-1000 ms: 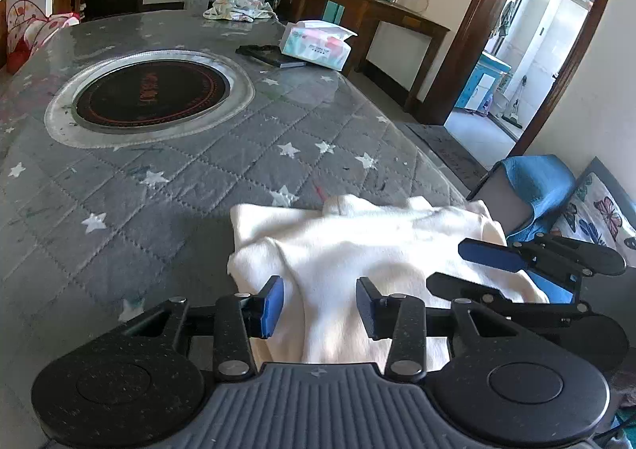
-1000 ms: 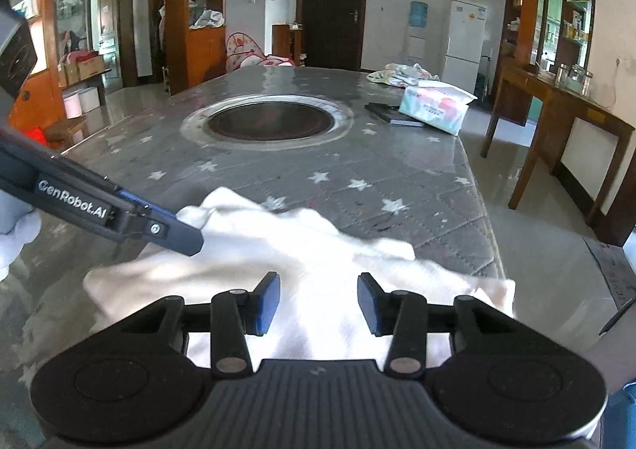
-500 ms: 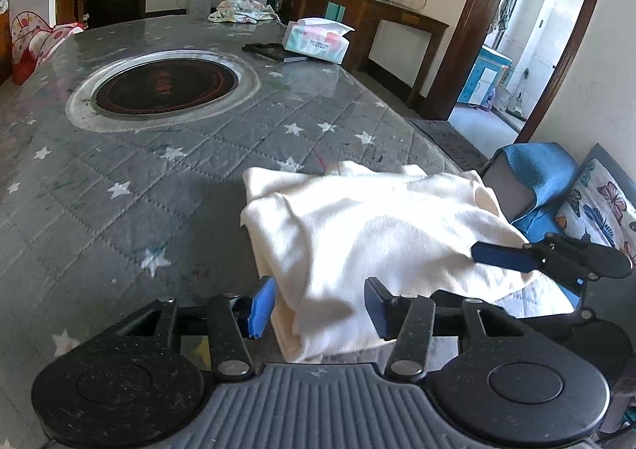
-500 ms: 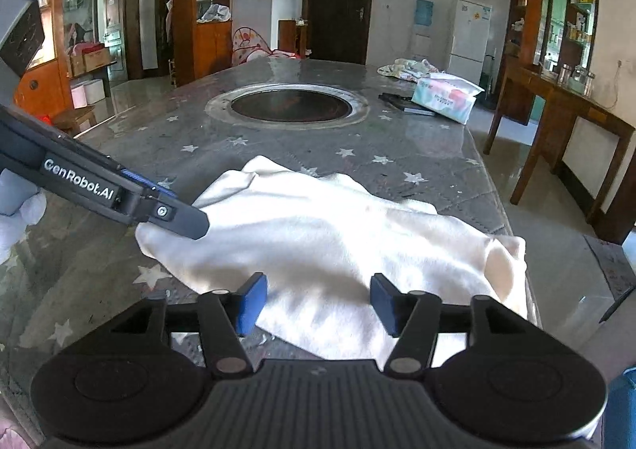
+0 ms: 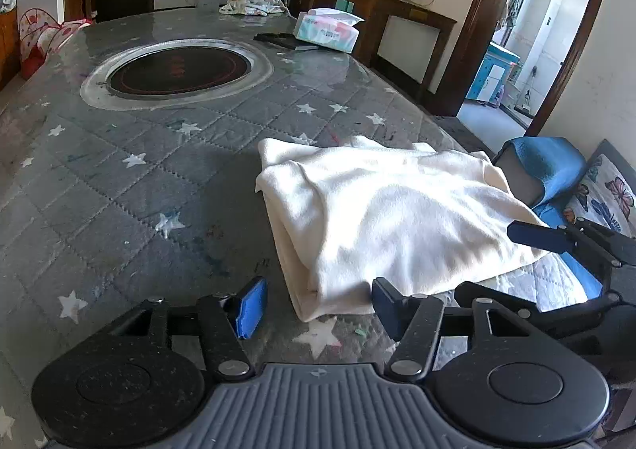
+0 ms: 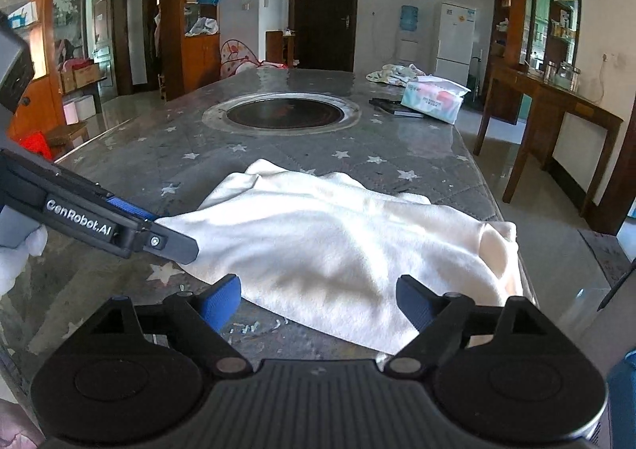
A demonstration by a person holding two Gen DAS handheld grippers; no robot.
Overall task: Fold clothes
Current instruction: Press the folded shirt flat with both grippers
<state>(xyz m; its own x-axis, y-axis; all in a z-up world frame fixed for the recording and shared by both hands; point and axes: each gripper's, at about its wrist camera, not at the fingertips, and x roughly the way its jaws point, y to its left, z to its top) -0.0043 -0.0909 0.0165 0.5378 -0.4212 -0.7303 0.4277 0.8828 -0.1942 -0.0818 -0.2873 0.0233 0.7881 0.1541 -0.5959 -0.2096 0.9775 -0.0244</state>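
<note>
A cream garment (image 5: 389, 218) lies folded on the grey star-patterned table (image 5: 119, 186), close to its right edge. My left gripper (image 5: 318, 304) hovers at the garment's near left corner. Its jaws are opening, and the corner lies between them without the blue pads (image 5: 250, 306) touching it. My right gripper (image 6: 318, 302) sits at the garment's near edge (image 6: 342, 250). Its jaws are opening wide, and cloth shows in the gap but is not pinched. Each gripper shows in the other's view: the right gripper (image 5: 485, 260) on the right, the left gripper (image 6: 175, 234) on the left, held by a white-gloved hand (image 6: 20, 250).
A round inset burner (image 5: 179, 71) fills the table's middle. At the far end lie a tissue pack (image 5: 326, 31), a flat black object (image 5: 282, 41) and a bundled cloth (image 5: 254, 3). A blue-covered seat (image 5: 544, 166) stands just off the table's right edge.
Both grippers have drawn back from over the garment towards its near edge, and their jaws have spread apart. The garment now lies loose on the table ahead of them.
</note>
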